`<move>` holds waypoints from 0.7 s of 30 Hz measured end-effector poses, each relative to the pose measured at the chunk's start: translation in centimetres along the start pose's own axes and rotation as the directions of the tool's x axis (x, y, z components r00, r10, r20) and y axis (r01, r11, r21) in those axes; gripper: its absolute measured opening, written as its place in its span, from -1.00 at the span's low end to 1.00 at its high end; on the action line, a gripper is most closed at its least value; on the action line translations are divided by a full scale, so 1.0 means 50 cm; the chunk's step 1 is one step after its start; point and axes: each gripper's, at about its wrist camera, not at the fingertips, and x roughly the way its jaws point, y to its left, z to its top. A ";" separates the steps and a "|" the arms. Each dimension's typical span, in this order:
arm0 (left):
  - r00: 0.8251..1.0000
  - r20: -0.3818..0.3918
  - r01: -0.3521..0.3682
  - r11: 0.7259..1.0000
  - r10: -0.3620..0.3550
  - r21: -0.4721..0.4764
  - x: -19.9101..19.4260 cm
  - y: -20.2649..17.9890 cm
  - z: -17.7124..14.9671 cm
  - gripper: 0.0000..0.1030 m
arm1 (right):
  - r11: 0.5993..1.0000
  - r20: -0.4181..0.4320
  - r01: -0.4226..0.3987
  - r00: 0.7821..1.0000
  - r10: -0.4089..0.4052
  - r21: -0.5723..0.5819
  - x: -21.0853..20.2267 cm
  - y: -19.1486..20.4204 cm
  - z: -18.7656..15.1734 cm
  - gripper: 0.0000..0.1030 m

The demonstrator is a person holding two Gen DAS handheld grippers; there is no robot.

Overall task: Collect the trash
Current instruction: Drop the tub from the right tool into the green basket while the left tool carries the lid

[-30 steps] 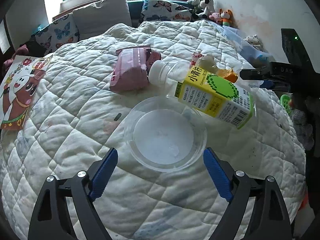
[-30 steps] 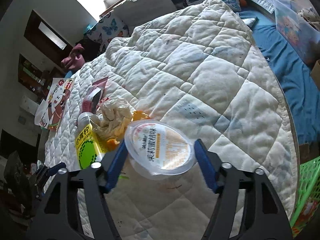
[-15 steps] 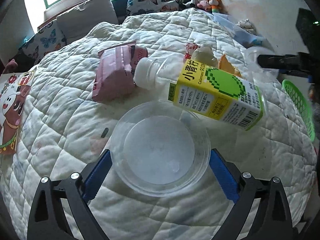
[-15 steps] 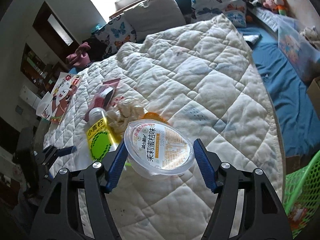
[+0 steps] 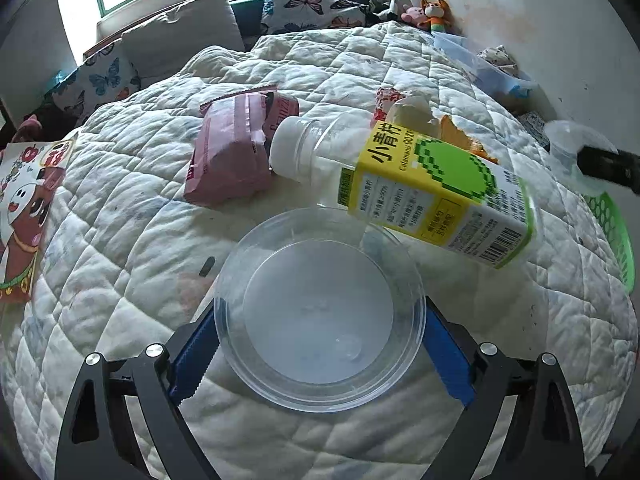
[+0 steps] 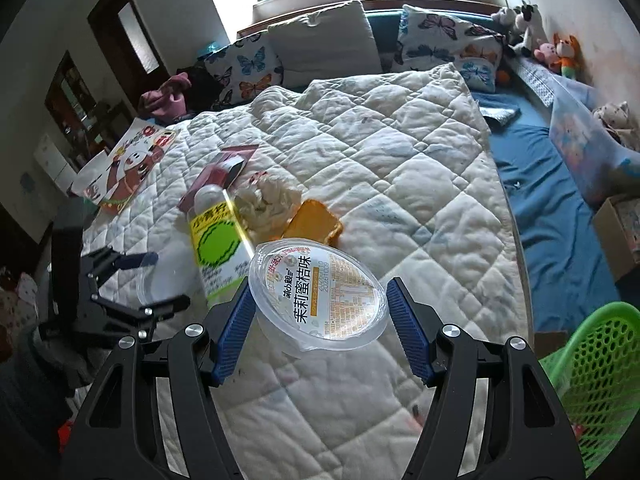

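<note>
Left wrist view: left hand-held gripper (image 5: 320, 354) jaws stand wide, one blue pad on either side of a clear round plastic container (image 5: 319, 309) lying on the white quilt (image 5: 120, 208) of the bed. Jaws have just been opening, then closing a little; the container sits between them, and whether the pads press its rim cannot be told. Container is empty (only a few droplets on its floor).

Just beyond its far rim lies a plastic bottle (image 5: 404, 184), on its side, white cap towards the pink packet (image 5: 232, 152), yellow-green label up; it looks empty. Behind the bottle: crumpled tissue (image 5: 412, 110) and an orange wrapper (image 5: 460, 140).

Right wrist view: right hand-held gripper (image 6: 318, 312) is clamped on a sealed clear cup with a printed lid (image 6: 320, 292), held clear of the quilt, lid tilted towards the camera. A green mesh basket (image 6: 596, 364) sits off the bed's right edge, at lower right; what it holds is not clear.
</note>
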 end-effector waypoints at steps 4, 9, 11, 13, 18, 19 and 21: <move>1.000 0.028 -0.002 1.000 0.002 -0.002 -0.036 -0.015 -0.015 0.74 | 1.000 0.012 0.006 1.000 -0.006 -0.008 -0.022 0.005 -0.026 0.29; 0.998 0.062 0.006 1.000 -0.006 0.005 -0.088 -0.044 -0.038 0.74 | 1.000 0.023 0.012 1.000 -0.012 -0.003 -0.051 0.006 -0.059 0.29; 0.997 0.076 0.010 1.000 -0.011 0.009 -0.111 -0.060 -0.045 0.74 | 1.000 0.031 0.015 0.999 -0.015 0.004 -0.067 0.001 -0.077 0.29; 0.996 0.088 0.019 1.000 -0.021 0.013 -0.126 -0.074 -0.047 0.74 | 1.000 0.032 0.017 0.999 -0.017 0.014 -0.079 -0.006 -0.095 0.29; 0.993 0.112 0.039 0.998 -0.044 0.049 -0.158 -0.127 -0.051 0.74 | 0.998 0.034 0.047 0.998 -0.048 0.033 -0.112 -0.030 -0.138 0.29; 0.992 0.117 0.044 0.997 -0.051 0.062 -0.164 -0.140 -0.050 0.74 | 0.998 0.038 0.054 0.998 -0.055 0.042 -0.122 -0.038 -0.146 0.29; 0.990 0.124 0.054 0.995 -0.064 0.082 -0.172 -0.167 -0.048 0.74 | 0.996 0.044 0.065 0.997 -0.068 0.061 -0.139 -0.055 -0.160 0.29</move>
